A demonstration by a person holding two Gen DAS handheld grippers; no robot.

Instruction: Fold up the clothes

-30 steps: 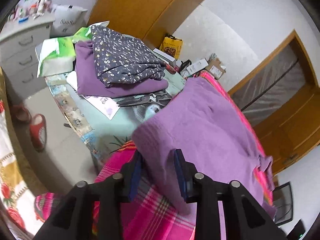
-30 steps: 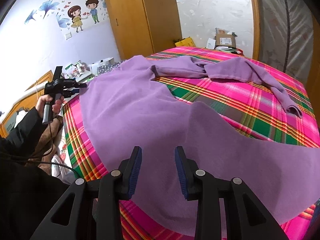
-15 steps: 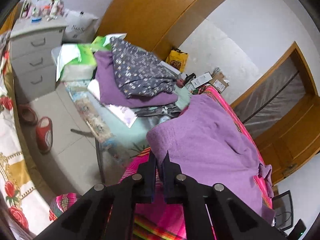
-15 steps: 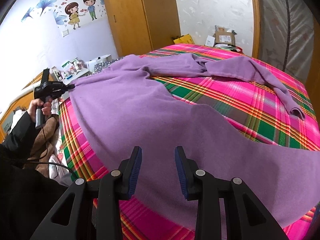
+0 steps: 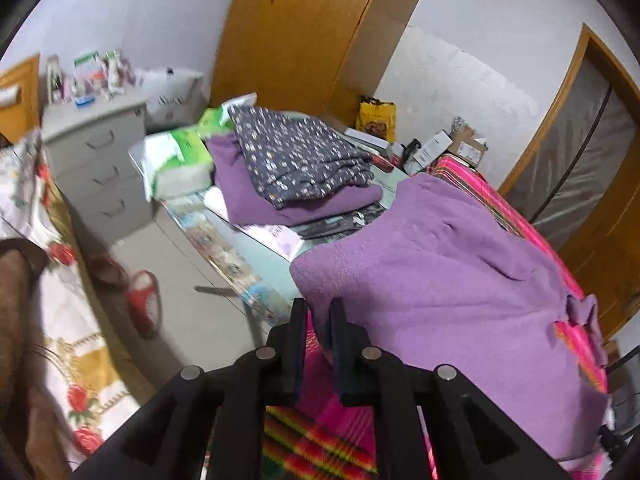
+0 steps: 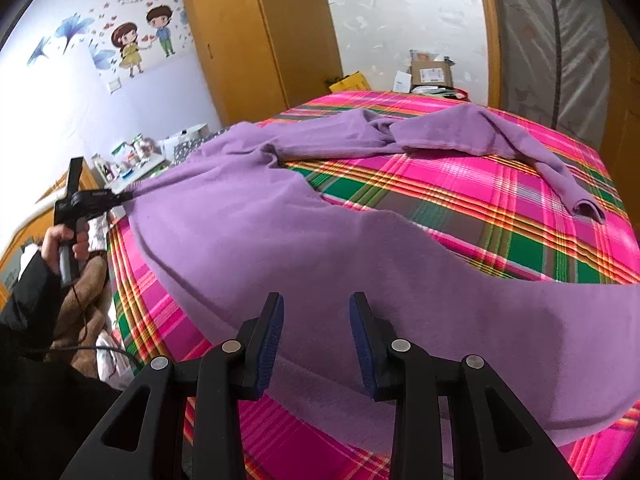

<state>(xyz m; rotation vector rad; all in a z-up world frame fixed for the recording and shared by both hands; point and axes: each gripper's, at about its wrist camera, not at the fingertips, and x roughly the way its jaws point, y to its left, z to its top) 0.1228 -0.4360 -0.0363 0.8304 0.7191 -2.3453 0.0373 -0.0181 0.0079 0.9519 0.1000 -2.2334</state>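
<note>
A purple fleece garment (image 6: 260, 240) lies spread over the pink plaid bed (image 6: 460, 208), with one sleeve (image 6: 560, 176) trailing to the far right. My left gripper (image 5: 319, 314) has the garment's corner (image 5: 320, 280) between its jaws, which are opening. The right wrist view shows this left gripper (image 6: 128, 195) at the bed's left edge, and the cloth runs taut up to its tips. My right gripper (image 6: 318, 320) hovers open over the near hem with nothing between its fingers.
A side table (image 5: 276, 256) left of the bed carries a folded dark floral garment (image 5: 296, 156) on a folded purple one (image 5: 304, 204). A grey drawer cabinet (image 5: 96, 152), red slippers (image 5: 142, 300) and a wooden wardrobe (image 5: 304, 32) stand beyond. Boxes (image 6: 432, 74) sit past the bed's far end.
The left gripper closed on the garment's corner, then drew it back toward the bed's edge, pulling the cloth taut; its jaws now stand slightly wider. The right gripper has stayed put.
</note>
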